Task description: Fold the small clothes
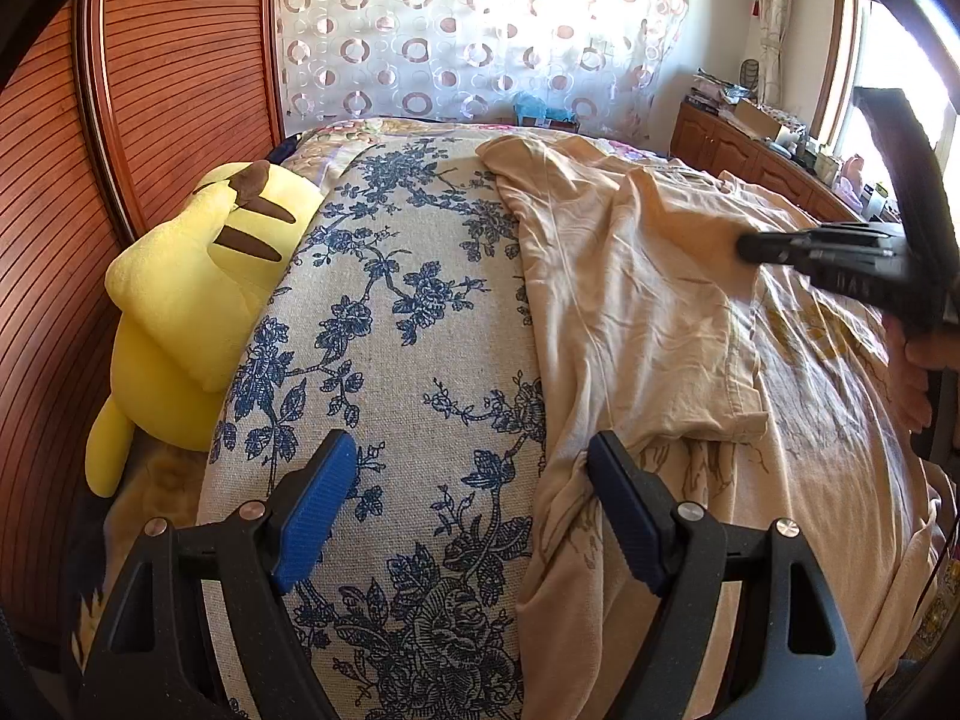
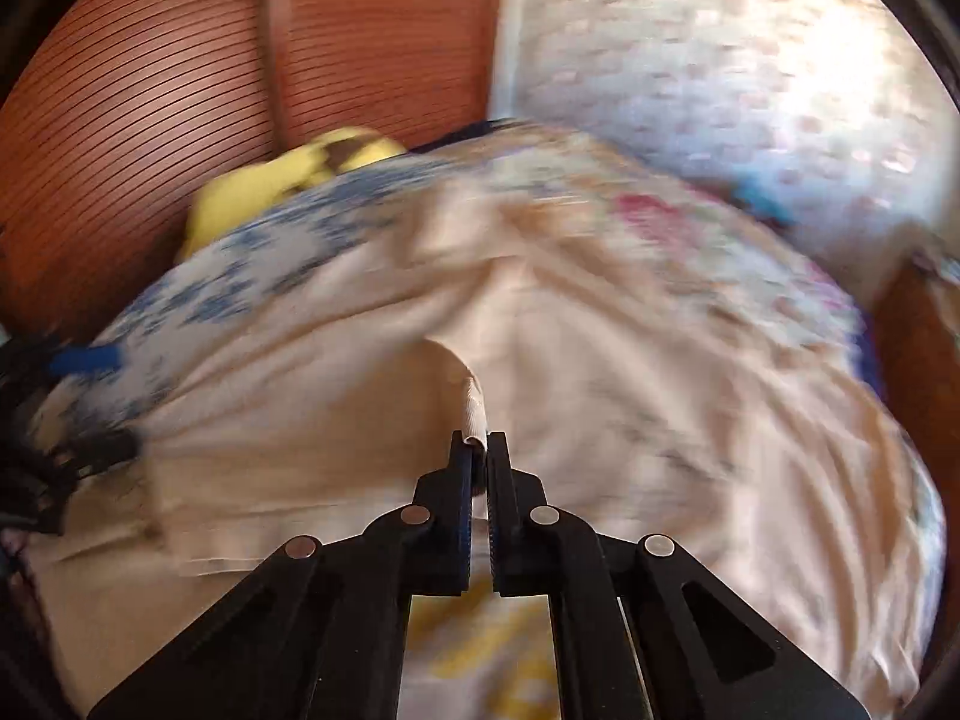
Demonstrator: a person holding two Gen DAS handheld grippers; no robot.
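A cream T-shirt [image 1: 636,312] with a yellow print lies spread on the bed, one side folded over the middle. My left gripper [image 1: 468,462] stands open low over the bed at the shirt's near left edge, blue pads wide apart, its right finger [image 1: 624,516] resting against the cloth. In the left wrist view my right gripper [image 1: 747,247] reaches in from the right over the shirt. The right wrist view, blurred, shows my right gripper [image 2: 478,441] shut on a ribbed edge of the T-shirt [image 2: 474,405], a fold pinched between the pads.
A blue-flowered linen bedspread [image 1: 384,324] covers the bed. A yellow plush toy [image 1: 198,276] lies along its left edge against a brown slatted wardrobe [image 1: 120,120]. Patterned curtains [image 1: 468,30] hang behind, and a cluttered wooden cabinet [image 1: 756,144] stands at the back right.
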